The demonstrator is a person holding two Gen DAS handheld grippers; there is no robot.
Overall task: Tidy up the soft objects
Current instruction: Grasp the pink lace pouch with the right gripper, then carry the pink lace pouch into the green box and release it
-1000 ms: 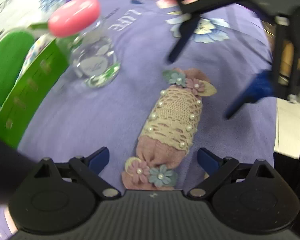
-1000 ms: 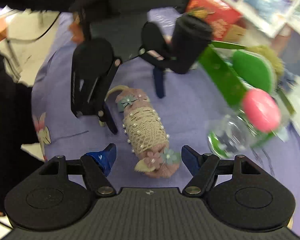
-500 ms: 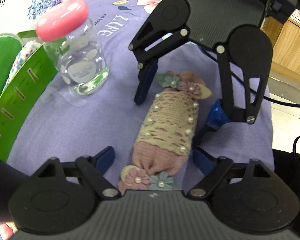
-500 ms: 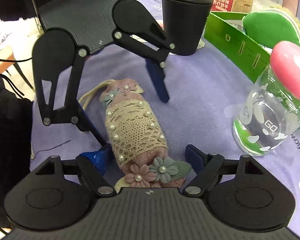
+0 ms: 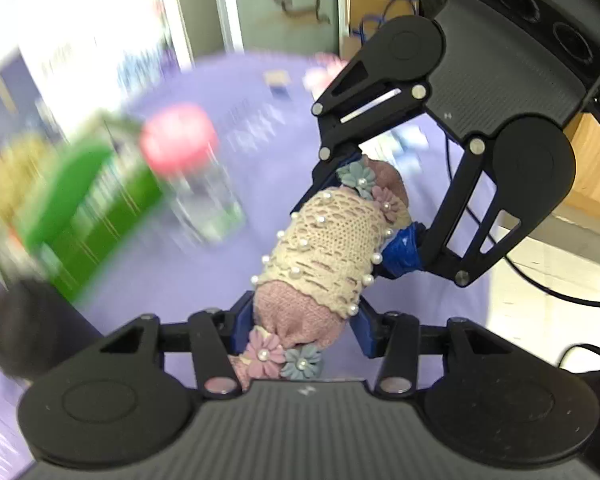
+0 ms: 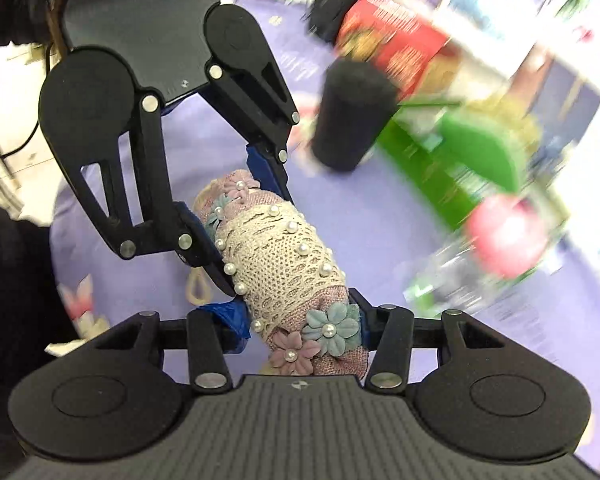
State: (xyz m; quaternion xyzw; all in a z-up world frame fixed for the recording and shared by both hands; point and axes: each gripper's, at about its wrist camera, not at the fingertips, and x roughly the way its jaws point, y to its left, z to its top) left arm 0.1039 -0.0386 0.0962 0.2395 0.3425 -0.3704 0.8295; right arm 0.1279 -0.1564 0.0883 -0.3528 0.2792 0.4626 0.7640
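Now both grippers are clamping one soft pouch (image 5: 320,248), lifting it clear of the purple cloth (image 5: 172,280). The left gripper (image 5: 300,320) is pinching one gathered end, and the right gripper (image 6: 300,322) is pinching the other. Pulling apart could be stretching the knit or popping pearls loose; uneven motion could be slipping an end free. The pouch is a pink knitted roll, wrapped in cream lace, dotted with pearls and felt flowers. Nearby, a blurred jar (image 5: 192,184) with a pink lid is standing.

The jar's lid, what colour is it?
Pink; the jar lid shows best in the left wrist view, though blurred.
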